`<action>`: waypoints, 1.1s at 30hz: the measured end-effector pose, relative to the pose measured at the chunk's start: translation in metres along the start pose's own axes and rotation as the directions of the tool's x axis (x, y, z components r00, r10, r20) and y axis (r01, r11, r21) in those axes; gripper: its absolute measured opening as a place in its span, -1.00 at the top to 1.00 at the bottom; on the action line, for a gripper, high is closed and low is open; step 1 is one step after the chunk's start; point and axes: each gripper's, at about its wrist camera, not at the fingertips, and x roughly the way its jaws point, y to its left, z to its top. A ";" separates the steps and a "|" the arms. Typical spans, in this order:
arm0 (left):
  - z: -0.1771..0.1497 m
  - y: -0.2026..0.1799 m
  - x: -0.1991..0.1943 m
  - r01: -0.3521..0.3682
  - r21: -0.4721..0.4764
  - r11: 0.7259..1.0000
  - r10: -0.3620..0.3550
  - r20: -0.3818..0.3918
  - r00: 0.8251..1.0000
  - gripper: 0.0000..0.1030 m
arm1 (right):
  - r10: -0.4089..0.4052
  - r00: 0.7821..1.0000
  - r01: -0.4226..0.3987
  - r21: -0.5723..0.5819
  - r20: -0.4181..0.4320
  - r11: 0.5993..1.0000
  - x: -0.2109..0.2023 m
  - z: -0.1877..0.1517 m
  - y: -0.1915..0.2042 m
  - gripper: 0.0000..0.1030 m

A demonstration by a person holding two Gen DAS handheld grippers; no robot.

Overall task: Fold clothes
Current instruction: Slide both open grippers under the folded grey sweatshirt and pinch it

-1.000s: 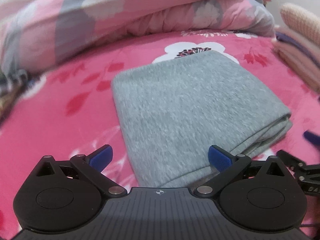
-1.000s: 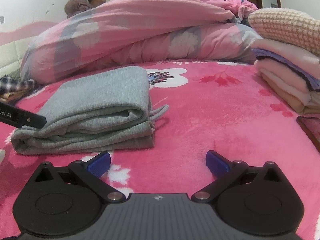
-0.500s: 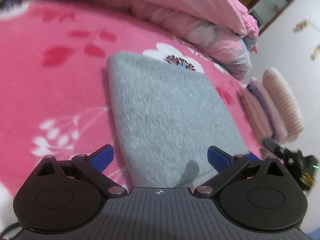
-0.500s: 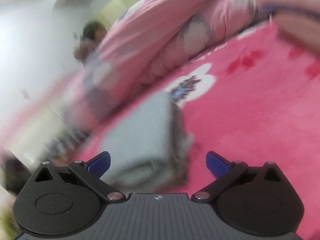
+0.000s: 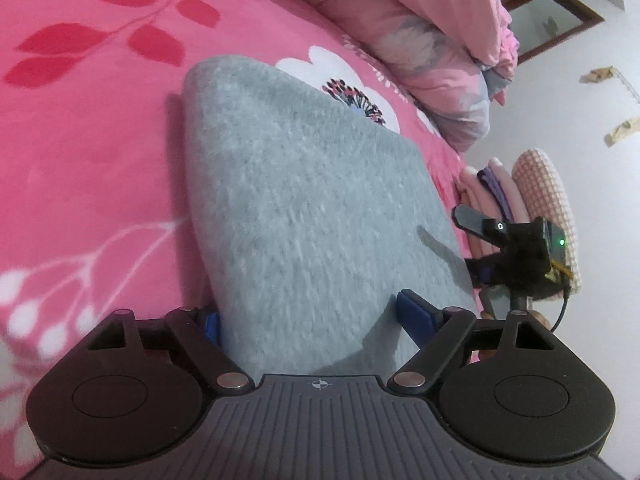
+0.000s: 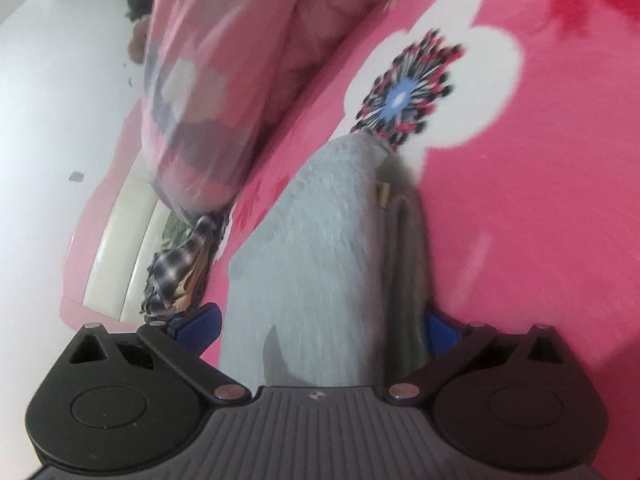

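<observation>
While left tool [image 5: 312,320] has just been closing around folded grey garment [image 5: 312,200], grip unclear, right tool [image 6: 320,328] agape astride it

Heather-grey fleecy folded garment [image 5: 312,208] on a hot-pink plush bedspread [image 5: 88,168] printed with red leaves and white flowers; pale pink quilted duvet [image 5: 420,28] with grey patches; pink-and-cream checked knitted fabric [image 5: 544,188]; black-and-white plaid cloth [image 6: 180,256].

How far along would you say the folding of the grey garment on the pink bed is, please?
Folding looks done: the grey garment lies as a compact bundle. In hand: the left hand-held gripper has just been closing around one end; the right hand-held gripper straddles the other. Left: probably carrying it to the folded stack.
</observation>
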 end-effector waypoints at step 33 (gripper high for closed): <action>-0.030 -0.059 -0.043 0.267 0.086 0.960 -0.268 0.002 0.963 -0.43 | 0.142 0.990 -0.142 -0.016 -0.005 0.990 -0.047 -0.051 0.050 -0.31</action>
